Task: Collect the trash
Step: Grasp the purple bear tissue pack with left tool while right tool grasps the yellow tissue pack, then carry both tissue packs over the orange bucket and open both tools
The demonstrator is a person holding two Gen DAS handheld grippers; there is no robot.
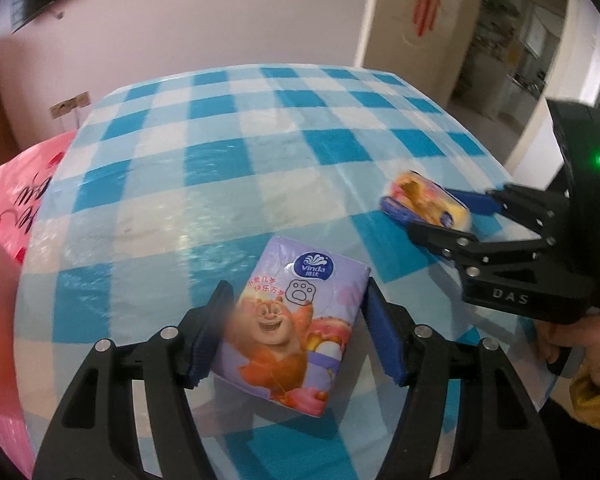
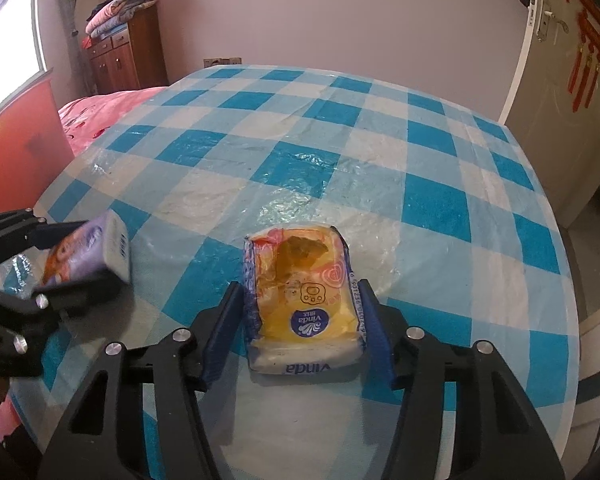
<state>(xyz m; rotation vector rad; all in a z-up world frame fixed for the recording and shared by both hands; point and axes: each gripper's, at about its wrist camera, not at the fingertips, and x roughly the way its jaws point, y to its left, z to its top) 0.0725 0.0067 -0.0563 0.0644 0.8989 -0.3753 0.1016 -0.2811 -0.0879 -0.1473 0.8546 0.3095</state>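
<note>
Left wrist view: both grippers have a tissue pack each, on the checked table

Left gripper straddles the purple pack, blue pads right against its long sides, so the jaws look to be pinching it; the pack's near end seems tipped off the table, which fits a lift just starting. Right of the purple pack, the right gripper has the yellow pack between its pads, jaws closed in on its two sides and seemingly gripping, though that pack sits flat on the cloth and its wrapper is torn open at the far end. Each grip is across the narrow width, I'd say because that's what fits the jaws. A pink bedspread lies beyond the table's left edge. No bin shows in either view, so where these go I can't tell
</note>
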